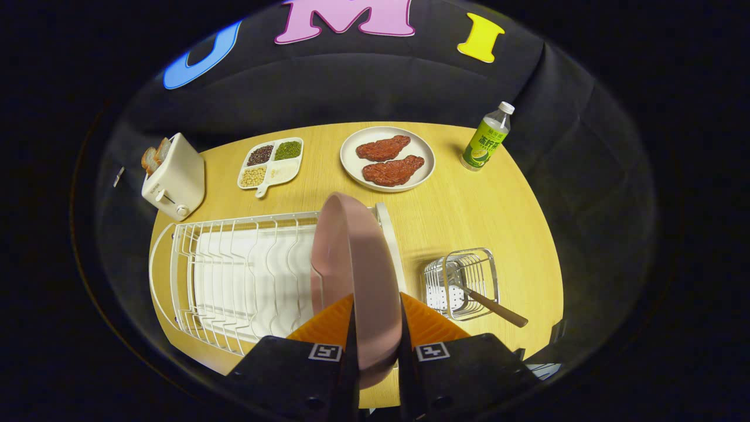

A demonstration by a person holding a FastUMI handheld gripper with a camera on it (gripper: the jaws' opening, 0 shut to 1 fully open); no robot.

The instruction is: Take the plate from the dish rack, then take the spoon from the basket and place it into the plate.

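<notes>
Pink plate (357,264) on edge, clamped between both fingers of the gripper (378,328).
White dish rack (234,275) alongside; spoon (486,305) in wire basket (463,281) nearby.

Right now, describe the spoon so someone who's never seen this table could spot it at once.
Start at the white dish rack; just beyond its end, past the pink plate the gripper is clamped on, stands a small wire basket. The spoon leans out of it, the only thing with a brown wooden handle.

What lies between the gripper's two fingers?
The pink plate, standing on edge, with the gripper shut on its rim, in the gripper view.
</notes>
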